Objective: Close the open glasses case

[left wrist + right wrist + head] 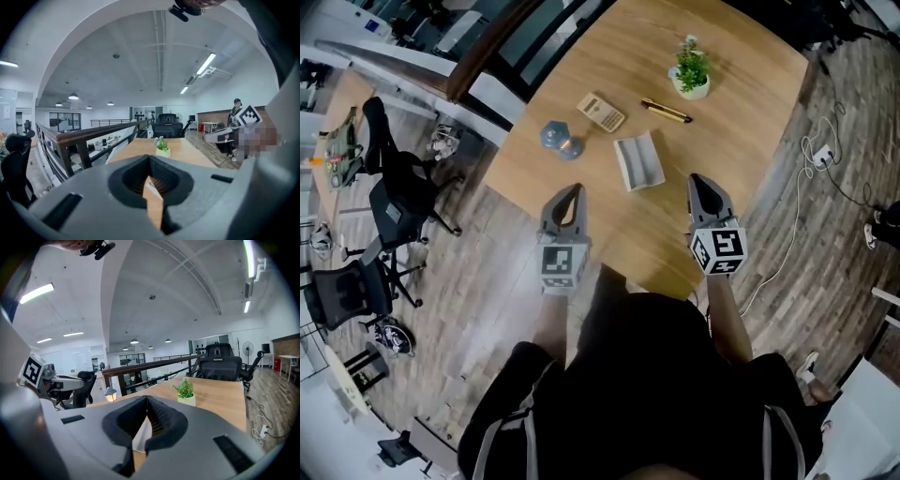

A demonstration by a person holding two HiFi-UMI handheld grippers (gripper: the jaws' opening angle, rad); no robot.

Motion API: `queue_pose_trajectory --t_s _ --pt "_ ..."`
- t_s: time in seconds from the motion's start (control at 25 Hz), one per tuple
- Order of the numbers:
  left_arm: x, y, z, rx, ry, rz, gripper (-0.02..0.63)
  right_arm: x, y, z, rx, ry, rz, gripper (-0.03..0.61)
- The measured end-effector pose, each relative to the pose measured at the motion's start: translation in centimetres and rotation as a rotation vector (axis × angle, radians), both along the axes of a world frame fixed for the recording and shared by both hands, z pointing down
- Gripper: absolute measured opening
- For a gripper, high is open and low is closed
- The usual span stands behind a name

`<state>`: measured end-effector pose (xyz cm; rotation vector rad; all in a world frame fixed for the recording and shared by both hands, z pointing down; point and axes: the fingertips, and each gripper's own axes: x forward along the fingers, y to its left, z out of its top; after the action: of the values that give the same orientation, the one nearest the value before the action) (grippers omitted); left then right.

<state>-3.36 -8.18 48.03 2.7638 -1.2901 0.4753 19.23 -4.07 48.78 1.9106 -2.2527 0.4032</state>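
The open glasses case [637,161], pale grey with its lid laid back, lies in the middle of the wooden table [741,112]. My left gripper [576,188] hovers over the table's near edge, short of the case and to its left, jaws shut and empty. To the right of the case my right gripper [697,178] is held at about the same distance, also shut and empty. In the left gripper view the left gripper [150,159] shows its tips meeting. In the right gripper view the right gripper [147,398] has a pale patch of the case [140,439] below its tips.
Beyond the case lie a beige calculator [600,112], a dark pen [666,111] and a small potted plant [690,70]. A blue object [560,139] sits at the table's left edge. Office chairs [398,202] stand on the floor to the left, and cables [811,159] trail to the right.
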Motion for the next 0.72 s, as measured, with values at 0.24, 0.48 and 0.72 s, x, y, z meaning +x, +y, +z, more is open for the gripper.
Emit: queue_pose_trajectory --t_s 0.24,0.48,0.72 --pt "-0.2 0.1 0.3 -0.021 0.016 -0.003 -0.002 -1.2 -1.8 4.0 -0.098 -0.04 -0.058 0.091" --pt "-1.0 1.0 0.6 -0.039 0.033 -0.005 -0.002 -2.0 -6.3 11.7 -0.241 -0.043 -0.069 0.101" --pt "-3.2 2.7 1.7 -0.076 0.033 -0.047 -0.002 -1.9 -9.7 18.3 -0.391 -0.039 -0.067 0.1"
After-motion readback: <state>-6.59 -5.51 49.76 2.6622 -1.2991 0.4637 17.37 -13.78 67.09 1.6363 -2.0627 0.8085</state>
